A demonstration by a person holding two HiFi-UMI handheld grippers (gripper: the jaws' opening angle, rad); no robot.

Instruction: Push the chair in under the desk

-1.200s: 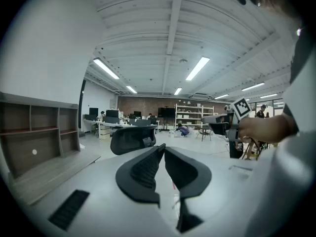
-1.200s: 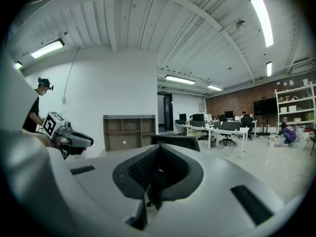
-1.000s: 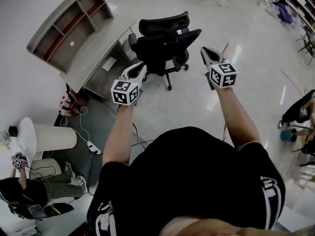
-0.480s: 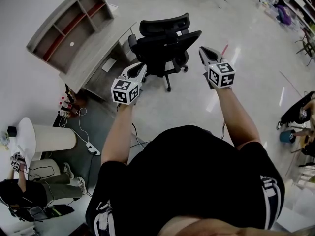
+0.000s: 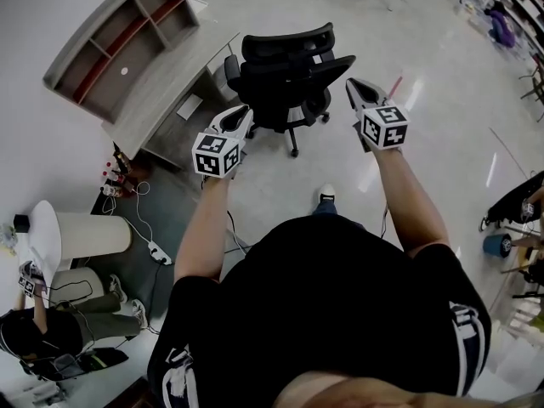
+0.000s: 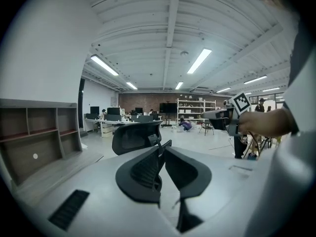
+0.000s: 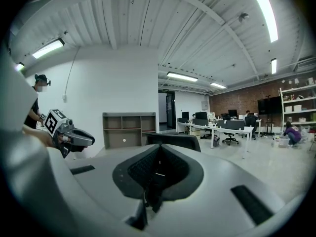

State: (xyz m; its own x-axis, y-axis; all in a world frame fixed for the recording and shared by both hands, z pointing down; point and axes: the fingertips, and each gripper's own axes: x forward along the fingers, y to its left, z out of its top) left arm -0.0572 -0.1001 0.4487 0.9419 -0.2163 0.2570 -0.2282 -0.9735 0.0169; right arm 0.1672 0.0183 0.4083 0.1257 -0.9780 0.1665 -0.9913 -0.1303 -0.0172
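Note:
A black office chair (image 5: 289,75) stands on the pale floor, pulled out from the grey wooden desk (image 5: 161,96), its back towards me. My left gripper (image 5: 241,113) is shut and empty, just short of the chair's left side. The right gripper (image 5: 352,86) is also shut and empty, off the chair's right side, apart from it. In the left gripper view the shut jaws (image 6: 162,154) point at the chair's headrest (image 6: 134,135), with the right gripper (image 6: 220,116) beside it. The right gripper view shows its shut jaws (image 7: 157,174) below the chair's top edge (image 7: 173,141).
An open shelf unit (image 5: 119,28) sits on the desk against the wall. A power strip with cables (image 5: 158,253) and a round white table (image 5: 81,238) lie to the left. A seated person (image 5: 42,334) is at lower left. Office desks (image 7: 224,127) stand farther off.
Both grippers have moved a little forward towards the chair, still shut. The person has stepped forward, and a white shoe now shows below the chair.

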